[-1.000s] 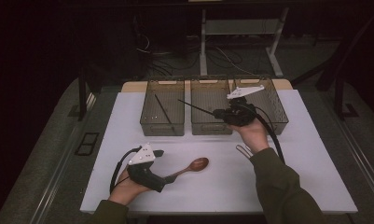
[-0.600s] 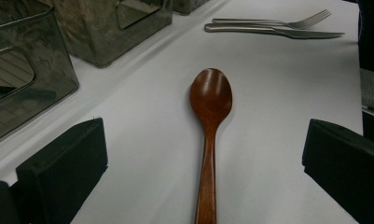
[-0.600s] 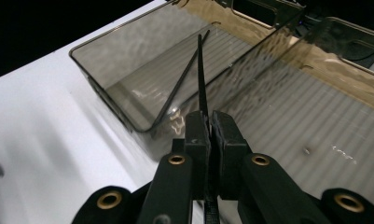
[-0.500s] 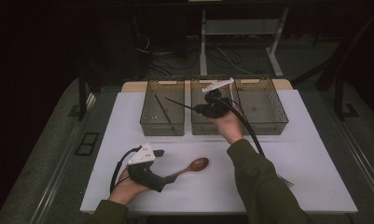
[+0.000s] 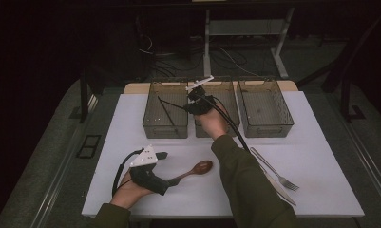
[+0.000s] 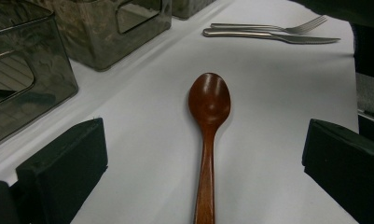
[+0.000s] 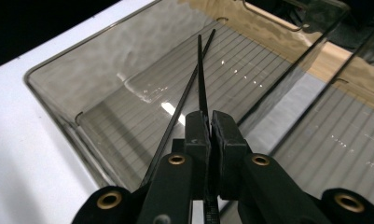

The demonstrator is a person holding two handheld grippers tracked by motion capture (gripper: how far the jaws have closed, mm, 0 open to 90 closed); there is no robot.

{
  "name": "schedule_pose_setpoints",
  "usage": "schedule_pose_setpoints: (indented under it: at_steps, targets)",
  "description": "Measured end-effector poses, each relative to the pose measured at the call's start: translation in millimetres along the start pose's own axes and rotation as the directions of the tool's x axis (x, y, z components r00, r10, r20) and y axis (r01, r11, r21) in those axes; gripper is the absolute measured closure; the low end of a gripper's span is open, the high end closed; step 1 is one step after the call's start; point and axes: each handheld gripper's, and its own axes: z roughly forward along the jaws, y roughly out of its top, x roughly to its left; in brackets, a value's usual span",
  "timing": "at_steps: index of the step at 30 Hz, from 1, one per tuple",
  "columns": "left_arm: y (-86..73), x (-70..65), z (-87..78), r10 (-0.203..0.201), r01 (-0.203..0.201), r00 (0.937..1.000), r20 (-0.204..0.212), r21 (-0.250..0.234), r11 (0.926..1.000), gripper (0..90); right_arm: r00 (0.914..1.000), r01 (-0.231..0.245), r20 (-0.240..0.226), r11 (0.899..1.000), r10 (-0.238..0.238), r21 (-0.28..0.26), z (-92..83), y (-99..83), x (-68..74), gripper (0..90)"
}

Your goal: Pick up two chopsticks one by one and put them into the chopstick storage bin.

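The right gripper (image 5: 190, 105) is held over the row of three clear bins at the far side of the white table (image 5: 321, 156); its jaws are clamped on a thin black chopstick (image 7: 201, 74), which is pinched between the pads and points out over the left bin (image 5: 165, 110); in the right gripper view a second black chopstick (image 7: 182, 105) is seen lying aslant inside that bin, just beside the held one; whether the held chopstick touches the bin floor cannot be told. The middle bin (image 5: 226, 102) is partly covered by the right hand, and the right bin (image 5: 265, 107) is seen beside it.

The left gripper (image 5: 162, 168) is rested low on the near left part of the table; its jaws are spread wide, and nothing is pressed by the pads. A brown wooden spoon (image 6: 208, 121) is laid flat on the table between those jaws, bowl away from the gripper and handle toward it; neither pad is touching it.

A metal fork (image 5: 276, 170) and a metal knife (image 5: 273, 183) are laid side by side on the near right of the table, well apart from the spoon.
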Motion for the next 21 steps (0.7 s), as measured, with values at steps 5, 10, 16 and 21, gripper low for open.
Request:
schedule_pose_setpoints:
  at_steps: [5,10,16,21]
  targets:
    - [0.0,0.3,-0.2,-0.007,0.007,1.0,0.002,-0.001,1.0,0.0,0.9998,-0.02,0.007,1.0,0.019,0.011,15.8,5.8,3.6,85.8]
    - [0.0,1.3,0.0,-0.005,0.005,1.0,0.004,-0.002,1.0,0.0,0.9999,-0.01,0.003,0.999,0.01,0.031,27.7,8.2,9.9,85.7]
    - [0.0,0.5,0.2,-0.006,0.006,1.0,0.006,-0.002,1.0,0.0,0.9991,-0.012,-0.041,1.0,0.013,0.023,32.3,8.1,14.3,81.2]
    - [-0.1,1.1,-0.1,-0.003,0.003,1.0,0.005,-0.001,1.0,0.0,0.9965,-0.027,-0.078,0.999,0.028,0.021,26.7,8.5,11.2,66.1]
